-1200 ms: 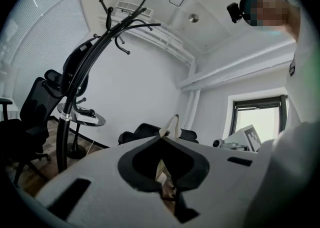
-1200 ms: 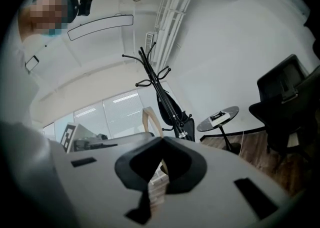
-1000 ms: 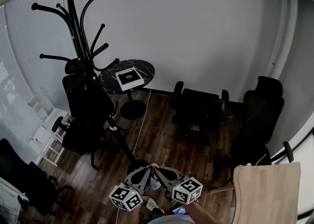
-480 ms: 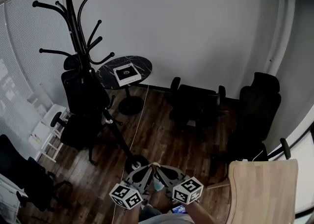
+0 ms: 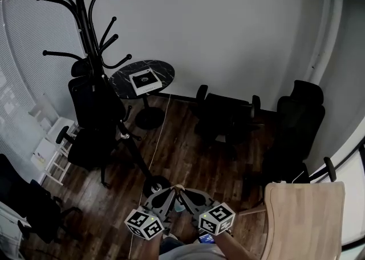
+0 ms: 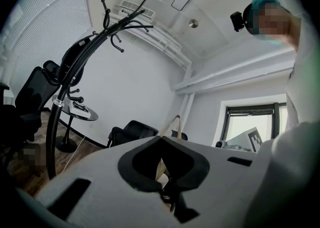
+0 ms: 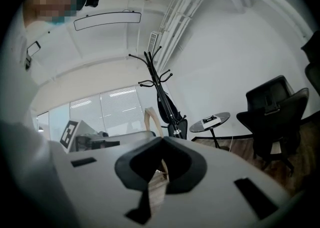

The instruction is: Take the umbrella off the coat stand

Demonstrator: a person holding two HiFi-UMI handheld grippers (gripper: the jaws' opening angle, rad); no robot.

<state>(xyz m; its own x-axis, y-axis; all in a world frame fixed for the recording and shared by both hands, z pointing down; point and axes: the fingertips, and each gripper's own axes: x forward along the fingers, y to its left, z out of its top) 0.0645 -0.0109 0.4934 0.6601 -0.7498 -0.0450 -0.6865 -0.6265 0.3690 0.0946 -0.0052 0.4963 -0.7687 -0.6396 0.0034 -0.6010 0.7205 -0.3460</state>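
Observation:
The black coat stand (image 5: 91, 53) rises at the left of the head view, its curved hooks spread at the top and its round base (image 5: 155, 185) on the wood floor. A dark, slim folded umbrella (image 7: 167, 106) hangs against the pole's upper part; the left gripper view shows the umbrella (image 6: 75, 56) too. In the head view it blends into a black chair behind it. My left gripper (image 5: 174, 190) and right gripper (image 5: 181, 191) are low at the frame's bottom, tips touching each other, both shut and empty, well short of the stand's hooks.
A round black table (image 5: 124, 79) carrying a white box (image 5: 144, 81) stands by the wall behind the stand. Black office chairs (image 5: 225, 117) fill the middle, right and left. A light wooden tabletop (image 5: 305, 219) is at bottom right. A white shelf (image 5: 47, 153) and a thin floor cable (image 5: 159, 139) lie left.
The head view has drifted slightly, so the stand and table sit a little further left and up. Both grippers stay together, shut, at the bottom.

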